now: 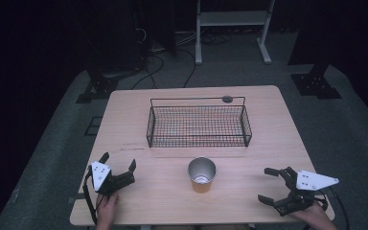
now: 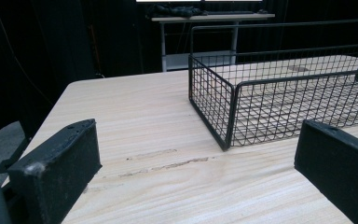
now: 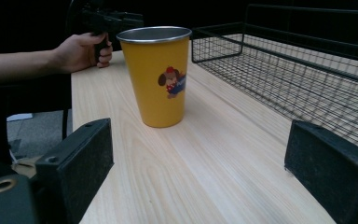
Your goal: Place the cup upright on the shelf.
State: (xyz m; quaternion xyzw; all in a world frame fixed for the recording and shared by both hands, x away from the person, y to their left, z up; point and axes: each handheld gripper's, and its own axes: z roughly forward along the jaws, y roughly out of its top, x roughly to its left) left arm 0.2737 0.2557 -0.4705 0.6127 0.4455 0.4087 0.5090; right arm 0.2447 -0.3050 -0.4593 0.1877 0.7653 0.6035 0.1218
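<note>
Pale wooden table (image 1: 139,201) (dark room beyond)

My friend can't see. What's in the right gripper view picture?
A yellow cup with a cartoon picture stands upright on a wooden table, ahead of two open black jaws. A black wire basket sits to its right, and a hand holds another gripper behind.

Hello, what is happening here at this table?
A person sits at a wooden table with a two-jaw gripper in each hand. The left gripper and the right gripper both rest near the front edge, jaws open, holding nothing. A yellow cup stands upright between them, untouched. Behind it sits an empty wire basket. The right gripper points toward the cup.
</note>
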